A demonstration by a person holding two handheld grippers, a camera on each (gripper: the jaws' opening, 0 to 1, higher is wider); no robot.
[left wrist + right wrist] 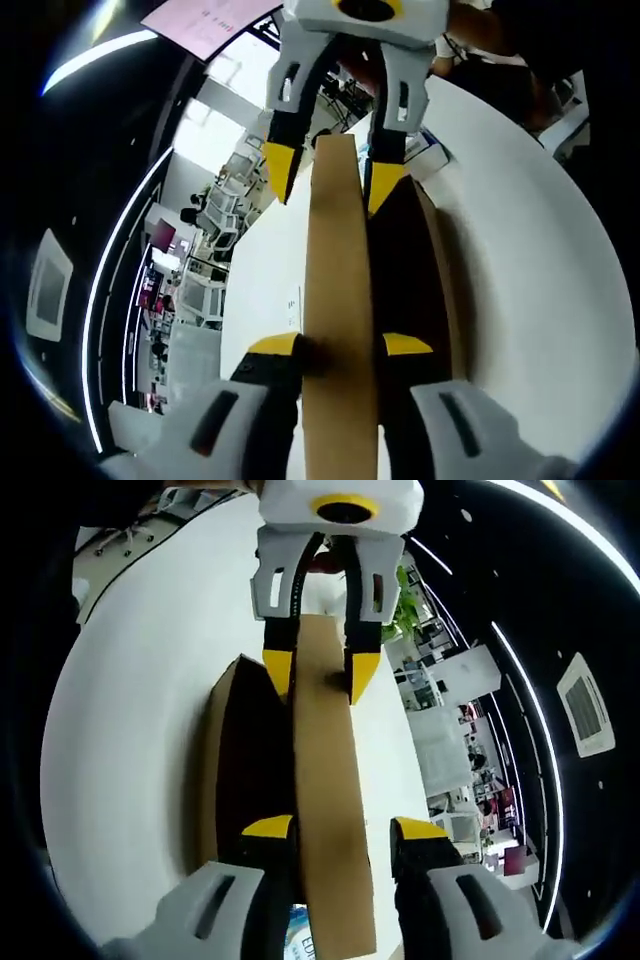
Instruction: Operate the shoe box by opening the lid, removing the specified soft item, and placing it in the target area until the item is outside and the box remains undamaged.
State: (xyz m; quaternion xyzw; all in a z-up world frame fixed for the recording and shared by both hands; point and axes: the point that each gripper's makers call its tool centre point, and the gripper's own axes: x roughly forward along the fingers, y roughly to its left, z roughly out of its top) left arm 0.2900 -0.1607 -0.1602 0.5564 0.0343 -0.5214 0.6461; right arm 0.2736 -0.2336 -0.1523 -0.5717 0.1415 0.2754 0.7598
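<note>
I see my left tongs [340, 346] and right tongs [343, 828] each pinching the raised brown lid [340, 300] of the shoe box [235, 780] on the white desk [530, 270]

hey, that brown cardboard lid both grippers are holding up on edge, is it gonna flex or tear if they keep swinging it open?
The cardboard lid looks thin and flat, so it will probably flex somewhat between the left gripper and the right gripper. Held at opposite ends, uneven pulling could likely twist or crease it. It appears light, so the shoe box on the white table might shift.
</note>
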